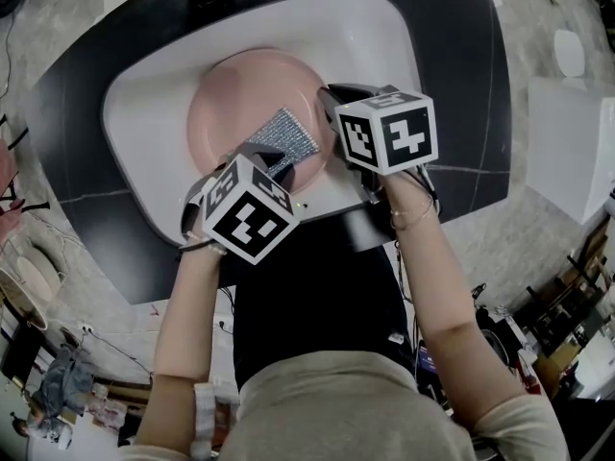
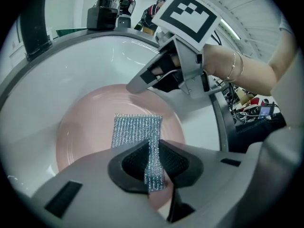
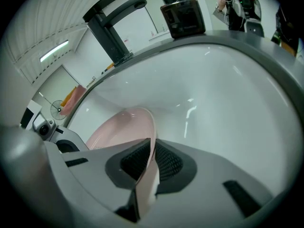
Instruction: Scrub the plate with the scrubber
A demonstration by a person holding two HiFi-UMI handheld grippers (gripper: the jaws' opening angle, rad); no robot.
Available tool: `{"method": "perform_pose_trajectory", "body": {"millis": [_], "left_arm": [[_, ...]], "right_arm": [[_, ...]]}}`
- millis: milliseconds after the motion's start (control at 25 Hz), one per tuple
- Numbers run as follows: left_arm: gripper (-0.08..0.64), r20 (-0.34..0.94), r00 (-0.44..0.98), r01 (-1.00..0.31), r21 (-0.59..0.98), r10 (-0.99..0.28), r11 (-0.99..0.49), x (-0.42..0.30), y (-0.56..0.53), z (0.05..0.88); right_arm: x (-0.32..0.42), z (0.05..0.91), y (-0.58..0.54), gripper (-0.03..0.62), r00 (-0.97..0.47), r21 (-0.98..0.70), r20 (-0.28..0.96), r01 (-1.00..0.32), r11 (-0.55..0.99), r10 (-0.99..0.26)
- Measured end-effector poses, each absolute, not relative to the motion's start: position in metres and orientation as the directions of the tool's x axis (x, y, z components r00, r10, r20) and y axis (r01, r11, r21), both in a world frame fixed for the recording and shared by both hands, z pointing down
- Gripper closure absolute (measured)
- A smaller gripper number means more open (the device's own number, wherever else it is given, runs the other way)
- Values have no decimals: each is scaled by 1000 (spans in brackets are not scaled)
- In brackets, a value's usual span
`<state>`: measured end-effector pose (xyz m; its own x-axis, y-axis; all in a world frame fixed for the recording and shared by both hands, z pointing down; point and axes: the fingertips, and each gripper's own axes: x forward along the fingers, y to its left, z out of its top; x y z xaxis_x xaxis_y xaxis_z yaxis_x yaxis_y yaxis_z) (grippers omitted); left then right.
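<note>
Two grips, left tongs (image 2: 153, 163) scrubber (image 2: 135, 129), right tongs (image 3: 151, 163) plate (image 3: 118, 127), right gripper view shows faucet (image 3: 111, 27)

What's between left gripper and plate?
The scrubber: pinched in the left gripper, spread over the plate. Left gripper view shows it.

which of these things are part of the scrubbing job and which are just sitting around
In the job:
plate, in the sink
scrubber, over the plate
left gripper, shut on the scrubber
right gripper, shut on the plate's rim

Just about:
tap, behind the sink
soap dispenser, beside the tap
</note>
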<state>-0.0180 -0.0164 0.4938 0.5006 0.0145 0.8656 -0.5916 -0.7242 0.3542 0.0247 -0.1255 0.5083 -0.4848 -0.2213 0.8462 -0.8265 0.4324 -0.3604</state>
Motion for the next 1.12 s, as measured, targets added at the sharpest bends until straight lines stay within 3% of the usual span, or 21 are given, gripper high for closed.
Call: {"method": "perform_pose_trajectory", "body": {"millis": [640, 1120], "left_arm": [[479, 807, 591, -613, 430, -22, -663, 6, -44, 495], [479, 817, 558, -670, 338, -148, -660, 0, -78, 505]], "right_arm": [[26, 510, -125, 553, -477, -358, 849, -835, 418, -226], [23, 517, -119, 552, -489, -372, 847, -826, 423, -209]]}}
